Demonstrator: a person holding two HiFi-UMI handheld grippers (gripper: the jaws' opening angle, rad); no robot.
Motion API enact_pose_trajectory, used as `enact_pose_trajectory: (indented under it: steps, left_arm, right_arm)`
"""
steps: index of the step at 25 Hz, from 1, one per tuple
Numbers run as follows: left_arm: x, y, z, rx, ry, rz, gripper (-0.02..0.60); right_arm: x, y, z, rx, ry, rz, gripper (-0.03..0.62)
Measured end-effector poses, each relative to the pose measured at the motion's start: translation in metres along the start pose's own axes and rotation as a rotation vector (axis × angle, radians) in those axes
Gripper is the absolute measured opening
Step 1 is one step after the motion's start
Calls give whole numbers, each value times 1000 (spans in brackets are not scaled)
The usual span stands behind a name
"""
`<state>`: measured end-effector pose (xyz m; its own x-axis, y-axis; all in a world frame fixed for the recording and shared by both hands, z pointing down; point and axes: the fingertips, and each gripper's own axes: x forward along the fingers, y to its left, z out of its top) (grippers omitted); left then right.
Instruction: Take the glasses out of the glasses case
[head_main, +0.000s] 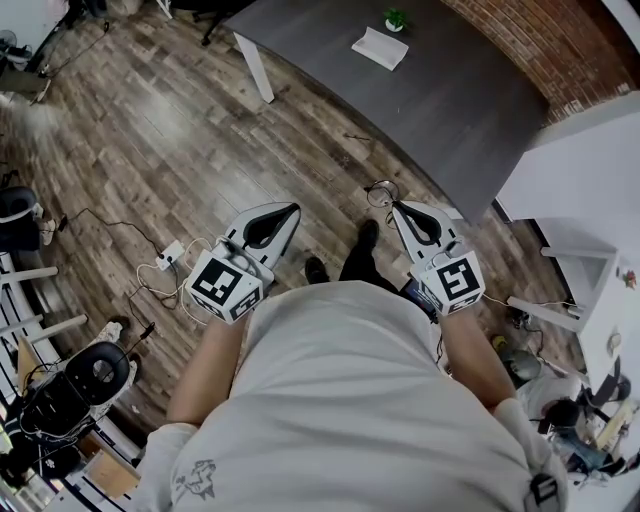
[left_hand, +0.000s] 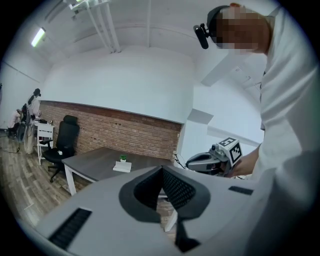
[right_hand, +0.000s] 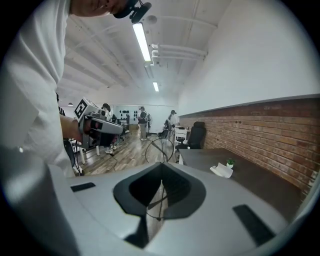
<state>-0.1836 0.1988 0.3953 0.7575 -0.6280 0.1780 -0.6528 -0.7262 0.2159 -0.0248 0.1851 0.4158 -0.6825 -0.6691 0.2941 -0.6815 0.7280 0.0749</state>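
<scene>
The glasses (head_main: 381, 192) are thin wire-framed ones with round lenses. They stick out from the tip of my right gripper (head_main: 397, 207), which is shut on them. In the right gripper view a round lens (right_hand: 160, 150) stands just beyond the closed gripper (right_hand: 161, 169), and a wire arm runs down between the pads. A white glasses case (head_main: 380, 48) lies on the dark table (head_main: 450, 110), far from both grippers; the case (right_hand: 221, 170) also shows in the right gripper view. My left gripper (head_main: 290, 210) is shut with nothing in it, and I hold it over the wooden floor.
A small potted plant (head_main: 396, 18) stands beside the case. White furniture (head_main: 580, 180) is at the right and a brick wall (head_main: 560, 50) behind the table. Cables and a power strip (head_main: 168, 255) lie on the floor at the left. A black office chair (left_hand: 62, 145) stands by the table.
</scene>
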Motion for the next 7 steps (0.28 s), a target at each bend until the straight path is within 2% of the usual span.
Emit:
enact_pose_trajectory:
  steps: [7]
  left_arm:
    - [1,3,3,-1,-4,-3,11]
  right_arm:
    - [3,-2,3,-1,-2,-3,14]
